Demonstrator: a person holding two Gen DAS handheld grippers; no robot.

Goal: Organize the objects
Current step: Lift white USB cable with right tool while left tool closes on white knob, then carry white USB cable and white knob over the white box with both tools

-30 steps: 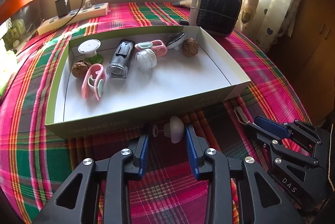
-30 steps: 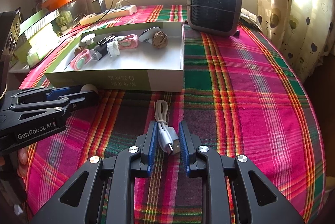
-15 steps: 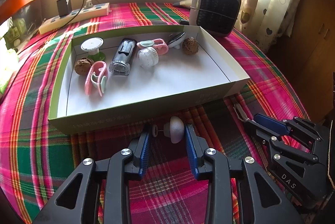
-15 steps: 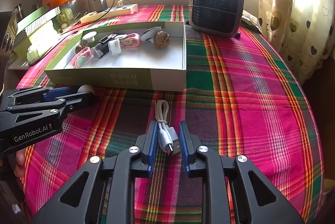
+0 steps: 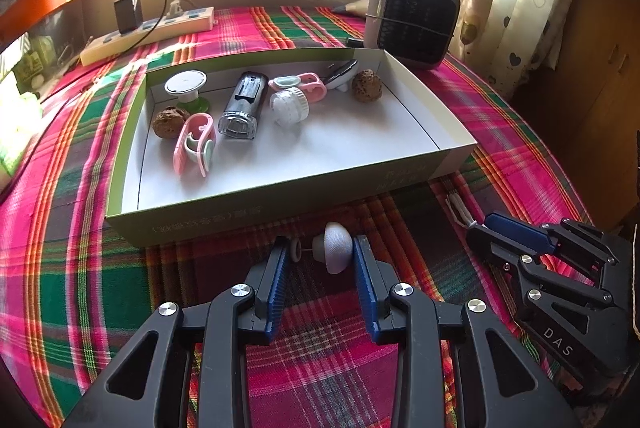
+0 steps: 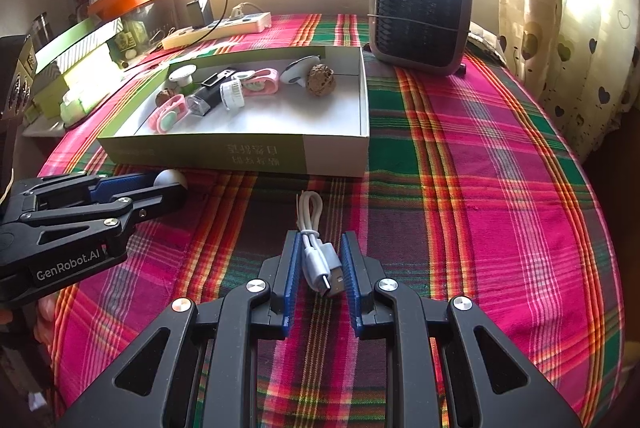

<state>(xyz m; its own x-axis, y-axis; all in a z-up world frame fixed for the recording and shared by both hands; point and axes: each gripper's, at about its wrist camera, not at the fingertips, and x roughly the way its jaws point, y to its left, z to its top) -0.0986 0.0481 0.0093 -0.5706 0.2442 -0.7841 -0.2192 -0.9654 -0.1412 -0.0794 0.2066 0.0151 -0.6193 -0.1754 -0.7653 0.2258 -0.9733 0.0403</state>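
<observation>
A shallow green-and-white box [image 5: 280, 202] [image 6: 240, 152] holds several small items: pink clips, a clear-and-black case, walnuts, a white cap. My left gripper [image 5: 320, 254] is shut on a small white mushroom-shaped piece [image 5: 336, 246], held in front of the box's near wall; it also shows in the right wrist view [image 6: 170, 180]. My right gripper [image 6: 320, 260] is shut on a coiled white USB cable [image 6: 316, 252], held low over the plaid cloth to the right of the box front.
A grey fan heater [image 6: 420, 24] stands behind the box's right end. A power strip with a charger [image 5: 148, 28] lies at the back left. Green boxes and clutter [image 6: 76, 68] sit on the far left. Curtains [image 6: 580, 28] hang on the right.
Both grippers have risen and pulled back slightly with their objects; the box sits a little farther off in both views. Neither grip has changed.
</observation>
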